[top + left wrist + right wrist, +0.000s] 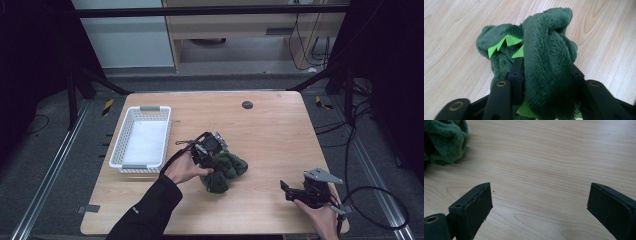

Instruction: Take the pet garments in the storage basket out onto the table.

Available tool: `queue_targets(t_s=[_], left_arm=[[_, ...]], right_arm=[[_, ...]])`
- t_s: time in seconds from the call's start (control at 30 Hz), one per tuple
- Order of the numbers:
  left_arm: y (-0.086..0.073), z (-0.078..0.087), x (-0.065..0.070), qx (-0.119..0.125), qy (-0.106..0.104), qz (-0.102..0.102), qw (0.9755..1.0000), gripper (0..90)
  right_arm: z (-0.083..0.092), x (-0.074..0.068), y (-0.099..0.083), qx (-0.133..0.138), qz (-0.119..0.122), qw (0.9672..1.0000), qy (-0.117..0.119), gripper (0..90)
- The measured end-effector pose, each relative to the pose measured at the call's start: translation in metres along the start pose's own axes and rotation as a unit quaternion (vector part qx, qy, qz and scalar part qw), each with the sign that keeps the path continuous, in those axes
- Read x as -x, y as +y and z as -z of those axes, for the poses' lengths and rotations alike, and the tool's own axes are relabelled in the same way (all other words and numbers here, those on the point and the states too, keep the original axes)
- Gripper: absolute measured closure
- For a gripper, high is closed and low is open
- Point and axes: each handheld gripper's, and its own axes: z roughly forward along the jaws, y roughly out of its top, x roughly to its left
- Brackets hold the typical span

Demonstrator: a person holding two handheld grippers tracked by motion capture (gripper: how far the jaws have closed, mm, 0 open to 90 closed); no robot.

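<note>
White plastic basket sits at the table's left. Mid-table, the left gripper pinches a bunched dark green plush toy, its shape and long axis unreadable. The right gripper stands wide, empty.

Dark green plush toy, light green felt spikes; crumpled on table centre

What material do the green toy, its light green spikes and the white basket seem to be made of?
Green toy: plush fabric, dense fuzzy matte pile.
Light green spikes: probably felt; flat, thin, clean-cut edges.
White basket: likely plastic; slotted lattice walls, grey handles.
</note>
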Motion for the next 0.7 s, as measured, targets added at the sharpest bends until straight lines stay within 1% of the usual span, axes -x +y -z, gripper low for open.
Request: queue_targets(t_s=[0.03,0.07,0.1,0.13,0.17,0.23,0.37,0.43,0.5,0.53,0.57,0.67,0.7], left_arm=[[0.000,0.001,0.000,0.000,-0.001,-0.002,1.0000,55.4],[0.000,0.002,0.001,0.004,-0.001,-0.002,1.0000,49.1],[0.000,0.002,0.001,0.004,-0.001,-0.002,1.0000,46.9],[-0.001,0.004,0.002,0.006,-0.001,-0.002,1.0000,46.9],[-0.001,0.006,0.002,0.008,-0.001,-0.004,1.0000,41.4],[-0.001,0.013,0.001,0.009,-0.001,-0.008,0.9999,37.4],[-0.002,0.022,0.002,0.014,0.002,-0.013,0.9998,33.9],[-0.002,0.028,0.003,0.021,0.001,-0.019,0.9996,31.3],[-0.004,0.034,0.005,0.029,0.000,-0.022,0.9993,29.9],[-0.006,0.040,0.007,0.039,0.003,-0.024,0.9990,29.4],[-0.006,0.040,0.007,0.039,0.003,-0.024,0.9990,28.6],[-0.012,0.050,0.009,0.063,0.015,-0.023,0.9976,26.3],[-0.012,0.050,0.009,0.063,0.015,-0.023,0.9976,25.2]], right_arm=[[0.000,0.000,0.000,0.000,0.000,1.0000,0.000,5.8],[0.000,0.000,0.000,0.000,0.000,1.0000,0.000,5.8],[0.000,0.000,0.000,0.000,0.000,1.0000,0.000,5.8],[0.000,0.000,0.000,0.000,0.000,1.0000,0.000,5.7],[0.000,0.000,0.000,0.000,0.000,1.0000,-0.001,5.7],[0.000,0.000,0.000,0.000,-0.001,1.0000,-0.001,5.6],[0.000,0.000,0.000,0.000,-0.001,1.0000,-0.002,5.5],[0.000,0.000,0.000,0.000,-0.002,1.0000,-0.002,5.5],[0.000,0.000,0.000,0.001,-0.001,1.0000,-0.002,5.5],[0.000,0.000,0.000,0.001,-0.002,1.0000,-0.002,5.5],[0.000,0.000,0.000,0.001,-0.002,1.0000,-0.002,5.5],[0.000,0.000,0.000,0.000,-0.001,1.0000,-0.003,5.4],[0.000,0.000,0.000,0.000,-0.001,1.0000,-0.003,5.4]])
